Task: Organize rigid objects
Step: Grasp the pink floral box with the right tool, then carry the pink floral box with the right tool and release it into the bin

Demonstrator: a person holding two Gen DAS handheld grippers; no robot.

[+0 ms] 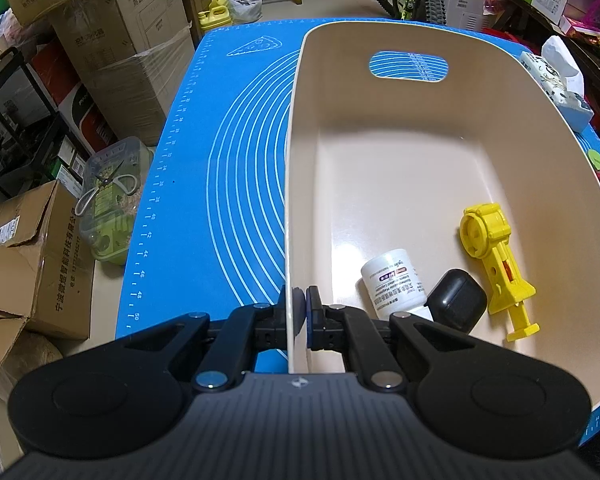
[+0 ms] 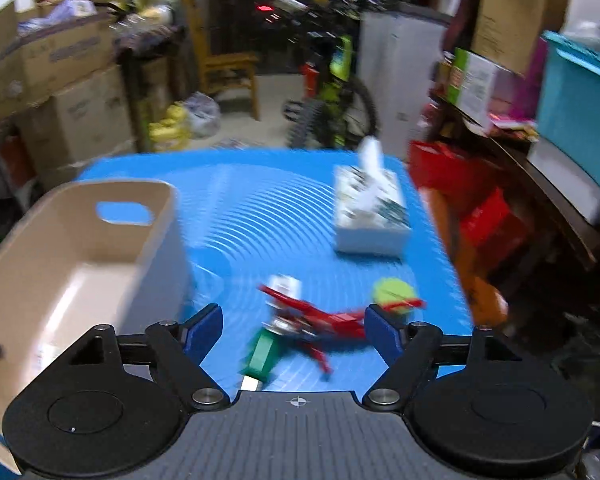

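Clamped between the left gripper's (image 1: 300, 304) closed fingers is the bin's (image 1: 290, 200) near wall, a jar (image 1: 392, 282), black case (image 1: 456, 304) and yellow toy (image 1: 496, 256) being held inside, while the right gripper (image 2: 294, 330) is spread apart above a red toy (image 2: 320, 314) on the mat (image 2: 268, 216).

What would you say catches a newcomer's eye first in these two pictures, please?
Probably the big beige bin on the blue mat, its near wall pinched by the left tongs. Inside, at its near end, lie a yellow toy, a white jar and a black case. In the blurred right view, the open right tongs hover over a red toy and a green piece.
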